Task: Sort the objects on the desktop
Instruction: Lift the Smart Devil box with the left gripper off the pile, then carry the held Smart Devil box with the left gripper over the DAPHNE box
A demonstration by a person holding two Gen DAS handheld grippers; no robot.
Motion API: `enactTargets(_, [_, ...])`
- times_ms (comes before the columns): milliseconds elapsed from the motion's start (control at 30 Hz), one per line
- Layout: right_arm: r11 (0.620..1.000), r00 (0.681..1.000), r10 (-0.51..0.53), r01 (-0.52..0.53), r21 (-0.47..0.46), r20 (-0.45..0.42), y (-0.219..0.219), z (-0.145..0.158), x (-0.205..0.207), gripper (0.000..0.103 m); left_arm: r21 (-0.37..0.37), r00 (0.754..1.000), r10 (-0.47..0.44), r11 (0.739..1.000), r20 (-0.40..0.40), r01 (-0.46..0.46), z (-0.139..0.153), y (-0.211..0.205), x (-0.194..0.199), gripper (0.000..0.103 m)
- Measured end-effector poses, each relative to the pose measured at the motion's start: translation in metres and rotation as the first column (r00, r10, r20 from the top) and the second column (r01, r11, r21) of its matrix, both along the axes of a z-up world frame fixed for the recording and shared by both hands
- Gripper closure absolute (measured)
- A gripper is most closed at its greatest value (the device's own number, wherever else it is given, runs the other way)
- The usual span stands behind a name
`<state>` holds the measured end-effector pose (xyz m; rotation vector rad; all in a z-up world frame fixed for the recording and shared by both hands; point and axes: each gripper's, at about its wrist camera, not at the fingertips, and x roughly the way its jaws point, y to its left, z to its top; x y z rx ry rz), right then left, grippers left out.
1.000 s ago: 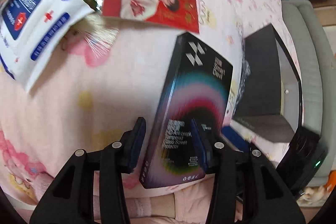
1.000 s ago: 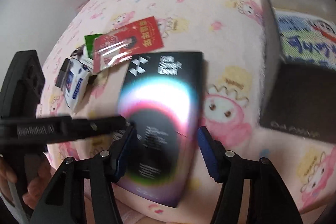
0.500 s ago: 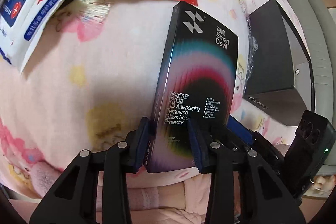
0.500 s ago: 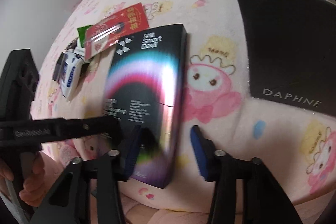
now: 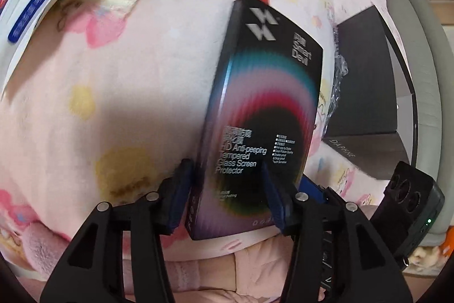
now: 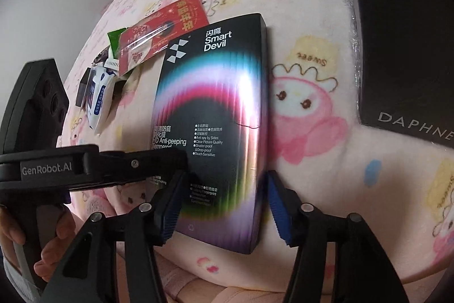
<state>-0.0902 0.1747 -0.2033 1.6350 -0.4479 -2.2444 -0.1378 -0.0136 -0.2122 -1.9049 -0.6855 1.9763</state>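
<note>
A black Smart Devil screen-protector box (image 5: 264, 115) with a rainbow ring lies on the pink blanket; it also shows in the right wrist view (image 6: 215, 115). My left gripper (image 5: 227, 195) has one pad at the box's left edge and the other lying over its face, near its near end. My right gripper (image 6: 224, 203) straddles the same end, its jaws open slightly wider than the box. The left gripper's finger (image 6: 142, 163) reaches across the box in the right wrist view.
A red packet (image 6: 164, 30), a green packet (image 6: 115, 37) and a white-blue wipes pack (image 6: 98, 98) lie at the far left. A black DAPHNE box (image 6: 403, 47) stands to the right. The pink blanket (image 6: 312, 118) covers the surface, with its front edge just below the grippers.
Both grippers have closed in around the box's near end. The left jaws have narrowed onto it and the box's left edge looks tipped up. The right gripper has moved closer.
</note>
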Motion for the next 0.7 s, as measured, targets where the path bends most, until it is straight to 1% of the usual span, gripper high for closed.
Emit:
enactTargets(67, [1.0,1.0,-0.007,0.007,0.005,-0.03,0.002,0.005,0.004,0.056,0.013,0.999,-0.011,1.0,-0.037,0.011,0.008,0.002,0.002,0.051])
enactTargets(100, [1.0,0.998,-0.017,0.017,0.006,-0.059,0.005,0.012,0.007,0.058,0.019,0.998,-0.016,1.0,-0.056,0.017,0.011,0.003,0.003,0.051])
enactTargets(200, [0.999,0.99,-0.041,0.042,0.006,-0.135,0.015,0.03,0.015,0.06,0.038,0.993,-0.031,0.999,-0.112,0.036,0.023,0.007,0.006,0.051])
enactTargets(333, [0.998,0.981,-0.056,0.048,-0.048,-0.188,0.029,0.052,0.02,0.06,0.061,0.981,-0.048,0.996,-0.188,0.06,0.039,0.011,0.009,0.051])
enactTargets(400, [0.996,0.974,-0.065,0.049,-0.077,-0.215,0.033,0.064,0.017,0.06,0.074,0.971,-0.042,0.995,-0.236,0.061,0.054,0.011,0.012,0.051])
enactTargets(467, [0.994,0.965,-0.071,0.049,-0.095,-0.252,0.032,0.078,0.018,0.06,0.087,0.956,-0.043,0.994,-0.292,0.072,0.074,0.014,0.015,0.051])
enactTargets(600, [0.992,0.937,-0.079,0.041,-0.117,-0.341,0.043,0.118,0.023,0.061,0.099,0.924,-0.056,0.99,-0.379,0.1,0.114,0.024,0.015,0.052])
enactTargets(700, [0.986,0.919,-0.112,0.056,-0.158,-0.378,0.064,0.141,0.025,0.061,0.098,0.904,-0.078,0.987,-0.42,0.13,0.141,0.049,0.004,0.052])
